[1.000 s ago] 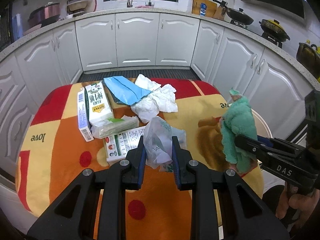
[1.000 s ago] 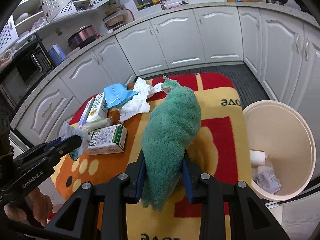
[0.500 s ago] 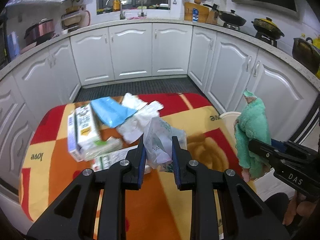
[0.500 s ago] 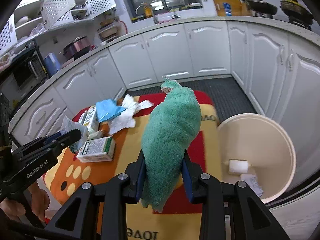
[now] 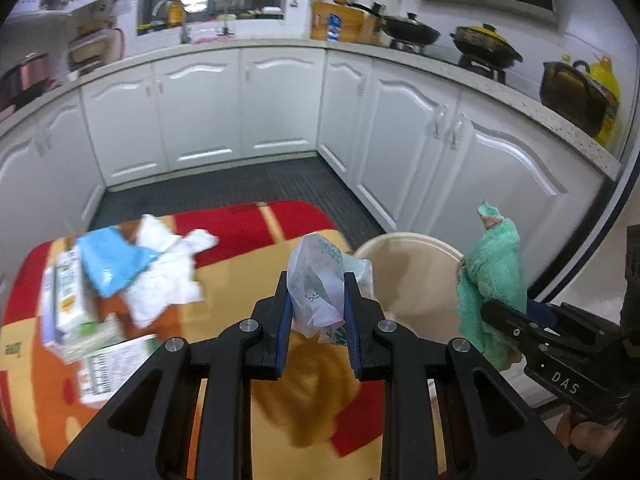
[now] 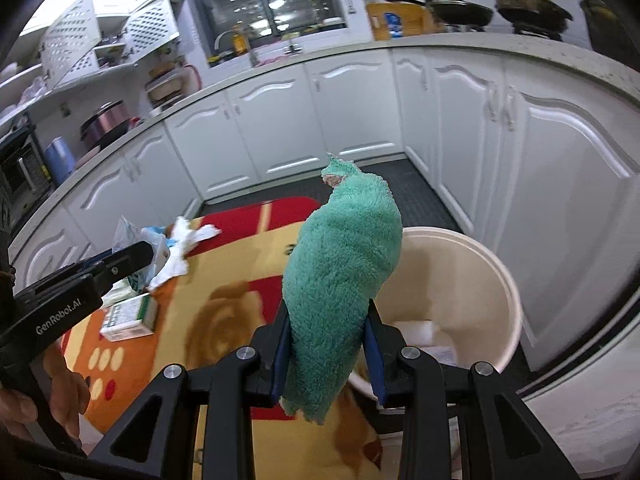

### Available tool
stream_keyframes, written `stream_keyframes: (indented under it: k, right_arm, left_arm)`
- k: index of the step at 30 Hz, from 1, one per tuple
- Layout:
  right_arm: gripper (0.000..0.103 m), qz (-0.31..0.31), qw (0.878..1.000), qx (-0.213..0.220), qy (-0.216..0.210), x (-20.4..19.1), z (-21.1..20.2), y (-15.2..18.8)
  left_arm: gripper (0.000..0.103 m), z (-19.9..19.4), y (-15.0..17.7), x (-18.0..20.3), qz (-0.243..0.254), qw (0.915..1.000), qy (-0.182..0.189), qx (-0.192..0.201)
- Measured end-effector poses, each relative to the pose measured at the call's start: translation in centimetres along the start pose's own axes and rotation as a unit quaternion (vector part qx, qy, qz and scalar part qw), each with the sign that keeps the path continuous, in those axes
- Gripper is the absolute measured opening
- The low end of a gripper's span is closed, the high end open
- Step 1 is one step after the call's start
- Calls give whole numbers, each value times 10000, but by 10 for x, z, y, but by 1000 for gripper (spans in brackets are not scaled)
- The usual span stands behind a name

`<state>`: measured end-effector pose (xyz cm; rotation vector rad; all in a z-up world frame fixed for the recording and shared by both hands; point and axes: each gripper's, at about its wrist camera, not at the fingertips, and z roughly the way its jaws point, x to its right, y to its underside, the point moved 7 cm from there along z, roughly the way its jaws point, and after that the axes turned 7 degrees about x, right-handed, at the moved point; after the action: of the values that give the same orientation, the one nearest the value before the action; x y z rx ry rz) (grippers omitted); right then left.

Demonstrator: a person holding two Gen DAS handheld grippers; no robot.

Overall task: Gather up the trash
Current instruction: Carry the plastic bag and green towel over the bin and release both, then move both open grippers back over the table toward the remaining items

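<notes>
My left gripper is shut on a crumpled clear plastic bag, held above the right edge of the table near the cream bin. My right gripper is shut on a green fuzzy cloth that stands up between its pads, in front of the cream bin. In the left wrist view the right gripper shows at the right with the green cloth. In the right wrist view the left gripper and its plastic bag appear at the left.
On the patterned tablecloth lie white tissues, a blue wrapper, a carton and a printed box. Some white scraps lie in the bin. White cabinets ring the dark floor.
Both grippers have swung to the right with their loads. The bin has come closer to centre in both views, and the trash pile has slid to the left.
</notes>
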<state>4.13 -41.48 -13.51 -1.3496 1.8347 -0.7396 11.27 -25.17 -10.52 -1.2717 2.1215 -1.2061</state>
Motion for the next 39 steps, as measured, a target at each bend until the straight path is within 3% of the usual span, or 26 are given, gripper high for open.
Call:
stream_keyframes:
  k: [16,18,20,23,24,36,39]
  right_arm:
    - [31,385,9973,-282,558,75,26,17]
    - [31,412,9967,-318,616,81,31,18]
    - [31,439,9961,-361,677,86,36,21]
    - [48,478,9950,-350,808,94,43,20]
    - [52,494,9949,-318,822,95,43,19]
    - [55,591,9945,-399,770,89,43,27]
    - [59,539,9950,-381,753,84,40,27]
  left_arm:
    - [22,76,6,73,201,9980,447,-401]
    - [26,83,7,77,206,9980,427,-423]
    - [38,88,8,78,196,9979,438,-438]
    - [56,92,9,75,52,9976,518,-456]
    - [57,92,10,73,17,9974,547,-460]
    - [64,82,15,60,0,9974,533,-489]
    - [64,75,16,54,65,9985,343,-430]
